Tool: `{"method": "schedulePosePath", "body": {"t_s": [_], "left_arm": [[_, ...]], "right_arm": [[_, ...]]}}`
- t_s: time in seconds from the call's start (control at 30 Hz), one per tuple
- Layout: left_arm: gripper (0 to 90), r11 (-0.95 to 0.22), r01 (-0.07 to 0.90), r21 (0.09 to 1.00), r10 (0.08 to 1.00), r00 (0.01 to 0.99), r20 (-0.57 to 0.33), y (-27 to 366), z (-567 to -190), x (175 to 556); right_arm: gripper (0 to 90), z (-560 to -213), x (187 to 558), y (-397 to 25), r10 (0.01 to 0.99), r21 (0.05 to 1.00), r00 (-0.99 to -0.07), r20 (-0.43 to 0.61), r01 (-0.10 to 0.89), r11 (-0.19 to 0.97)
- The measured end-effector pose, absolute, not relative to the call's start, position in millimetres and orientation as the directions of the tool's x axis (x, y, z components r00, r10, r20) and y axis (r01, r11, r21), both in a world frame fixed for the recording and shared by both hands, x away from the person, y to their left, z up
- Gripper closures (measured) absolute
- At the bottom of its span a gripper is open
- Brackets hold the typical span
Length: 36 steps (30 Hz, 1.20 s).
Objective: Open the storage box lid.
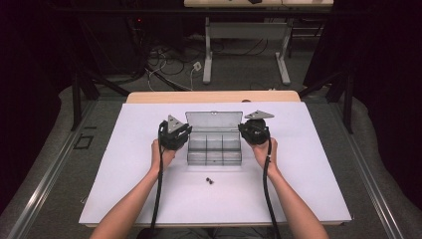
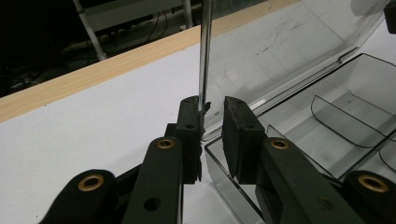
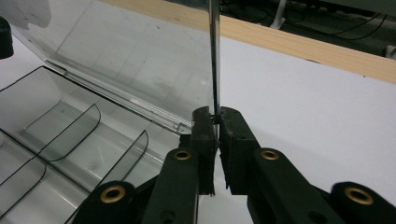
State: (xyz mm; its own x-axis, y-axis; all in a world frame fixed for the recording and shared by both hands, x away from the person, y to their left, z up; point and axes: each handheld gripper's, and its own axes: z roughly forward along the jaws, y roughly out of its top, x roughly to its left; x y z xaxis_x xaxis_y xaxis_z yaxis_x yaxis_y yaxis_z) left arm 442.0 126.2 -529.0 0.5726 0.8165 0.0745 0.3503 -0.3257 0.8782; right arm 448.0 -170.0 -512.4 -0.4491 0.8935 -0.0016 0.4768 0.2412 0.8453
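Observation:
A clear plastic compartment box stands mid-table with its lid raised upright. My left gripper is at the box's left rear corner. In the left gripper view its jaws stand open astride the lid's side edge, which touches one jaw and leaves a gap to the other. My right gripper is at the right rear corner. In the right gripper view it is shut on the lid's other side edge. The compartments look empty.
Two small black parts lie on the white table top in front of the box. A wooden strip runs along the table's far edge. Beyond it are a desk frame and floor cables.

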Motion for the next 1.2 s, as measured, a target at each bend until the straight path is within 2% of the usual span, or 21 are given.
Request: {"method": "schedulePosePath", "body": {"t_s": [0.33, 0.43, 0.6, 0.77, 1.07, 1.2], "left_arm": [[76.6, -0.347, 0.374, 0.860, 0.822, 0.563, 0.086, 124, -536, 446], [73.3, -0.338, 0.365, 0.867, 0.829, 0.552, 0.090, 126, -534, 444], [51.1, -0.343, 0.380, 0.859, 0.830, 0.551, 0.088, 132, -528, 440], [31.4, -0.367, 0.409, 0.836, 0.823, 0.562, 0.086, 139, -525, 430], [18.5, -0.400, 0.434, 0.807, 0.803, 0.591, 0.080, 147, -516, 401], [16.5, -0.421, 0.435, 0.796, 0.788, 0.610, 0.084, 150, -515, 386]], "right_arm": [[84.3, -521, 454, -170, 0.903, 0.838, -0.429, -0.004, 0.492, 0.238], [81.9, -520, 454, -174, 0.908, 0.841, -0.419, -0.001, 0.491, 0.227], [71.0, -514, 448, -177, 0.898, 0.832, -0.440, -0.013, 0.494, 0.254], [59.7, -512, 435, -178, 0.862, 0.806, -0.504, -0.043, 0.493, 0.328], [42.7, -510, 414, -177, 0.819, 0.768, -0.572, -0.041, 0.506, 0.392], [37.6, -510, 406, -176, 0.805, 0.756, -0.592, -0.033, 0.513, 0.408]]}}
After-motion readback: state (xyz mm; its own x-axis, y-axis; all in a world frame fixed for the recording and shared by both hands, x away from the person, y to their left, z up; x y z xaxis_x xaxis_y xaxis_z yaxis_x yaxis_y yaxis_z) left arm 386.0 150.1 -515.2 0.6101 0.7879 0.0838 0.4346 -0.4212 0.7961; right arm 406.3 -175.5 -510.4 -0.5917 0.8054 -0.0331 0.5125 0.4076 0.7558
